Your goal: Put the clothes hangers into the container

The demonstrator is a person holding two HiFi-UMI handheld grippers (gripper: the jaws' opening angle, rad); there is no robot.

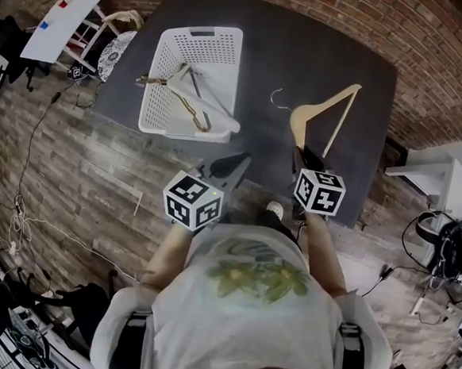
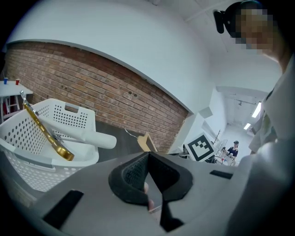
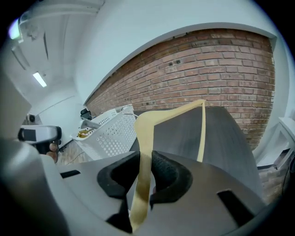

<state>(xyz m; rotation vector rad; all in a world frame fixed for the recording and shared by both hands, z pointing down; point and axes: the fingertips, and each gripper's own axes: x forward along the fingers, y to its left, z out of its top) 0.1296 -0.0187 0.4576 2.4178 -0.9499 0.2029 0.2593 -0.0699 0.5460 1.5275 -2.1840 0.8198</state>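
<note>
Head view: right gripper (image 1: 306,156), angled down, clenches the wooden hanger (image 1: 326,114) over the dark surface (image 1: 305,50). Beside it, the white basket (image 1: 199,34) holds two hangers (image 1: 196,99). The left gripper (image 1: 234,166), clamped shut and empty, hovers nearby.

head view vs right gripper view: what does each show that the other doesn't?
Head view only: the marker cube on the right gripper, the person's printed shirt. Right gripper view only: its pads pressed on one arm of the wooden hanger. Both: that hanger, the white basket, the dark table, the brick wall.
</note>
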